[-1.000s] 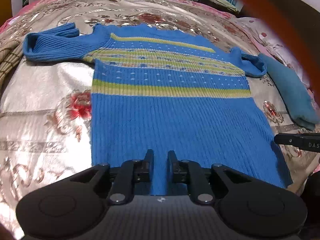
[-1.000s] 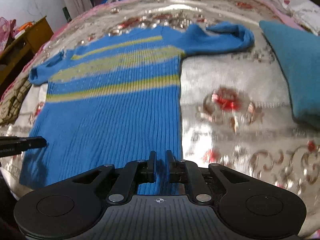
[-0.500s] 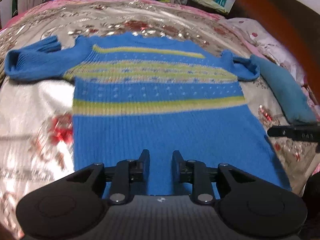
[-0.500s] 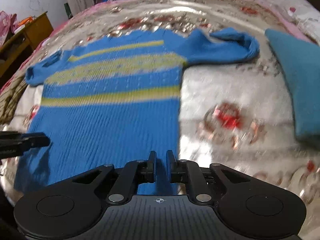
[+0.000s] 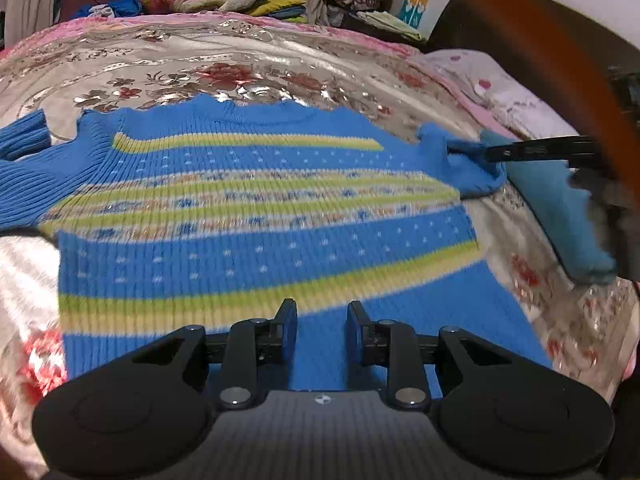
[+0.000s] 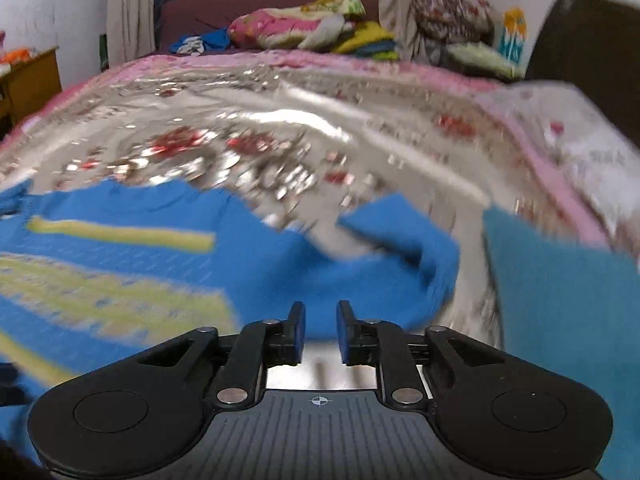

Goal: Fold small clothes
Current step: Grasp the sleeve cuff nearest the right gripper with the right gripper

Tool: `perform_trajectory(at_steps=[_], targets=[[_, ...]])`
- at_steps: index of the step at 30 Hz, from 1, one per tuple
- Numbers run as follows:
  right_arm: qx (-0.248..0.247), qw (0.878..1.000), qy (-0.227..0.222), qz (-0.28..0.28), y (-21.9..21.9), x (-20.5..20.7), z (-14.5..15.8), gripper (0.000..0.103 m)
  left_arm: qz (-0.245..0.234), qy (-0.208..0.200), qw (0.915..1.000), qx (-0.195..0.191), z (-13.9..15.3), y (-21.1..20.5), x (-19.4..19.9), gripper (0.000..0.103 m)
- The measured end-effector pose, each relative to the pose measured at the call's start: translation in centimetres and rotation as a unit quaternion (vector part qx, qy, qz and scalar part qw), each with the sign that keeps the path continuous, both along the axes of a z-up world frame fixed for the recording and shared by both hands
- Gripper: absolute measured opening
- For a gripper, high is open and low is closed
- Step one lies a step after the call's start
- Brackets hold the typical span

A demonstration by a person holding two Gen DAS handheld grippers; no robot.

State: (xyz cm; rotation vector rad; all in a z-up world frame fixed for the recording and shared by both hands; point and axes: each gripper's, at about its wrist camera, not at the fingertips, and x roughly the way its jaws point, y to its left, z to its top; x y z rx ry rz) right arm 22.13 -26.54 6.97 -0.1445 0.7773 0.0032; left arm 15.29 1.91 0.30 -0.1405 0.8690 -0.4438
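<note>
Where a second ago both cameras sat over the hem, now carried up the sweater (image 5: 256, 240): left view over the lower yellow band, right view at the right sleeve (image 6: 400, 264). Left gripper (image 5: 322, 314) jaws wider apart than before, nothing between them. Right gripper (image 6: 321, 316) jaws opening, a narrow gap, nothing between them; hovers just short of the sleeve. Right gripper's finger (image 5: 536, 151) seen from the left view reaching over the sleeve end, formerly low beside the hem.

Sweater lies flat, front up, on the floral bedspread (image 5: 240, 68), neck away from the cameras. Ribbed blue knit, yellow-green stripes, patterned band across the chest, white flecks. Left sleeve (image 5: 24, 176) spread outward, right sleeve bunched and doubled back. Teal cloth (image 6: 560, 300) just right of the sleeve. Right view heavily blurred.
</note>
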Motion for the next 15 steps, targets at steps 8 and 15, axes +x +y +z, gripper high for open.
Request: perform_trajectory(at_steps=[8,15], targets=[[-0.075,0.997,-0.001,0.017,-1.5,7.5,-2.4,0.025,0.002,0.006,0.9992,-0.039,-0.6,0.7,0.7,0.035],[-0.123,0.991,0.033,0.05,-1.3,10.5,-5.1,0.03,-0.006,0.011,0.9984,-0.056,-0.8,1.1,0.9,0.039]])
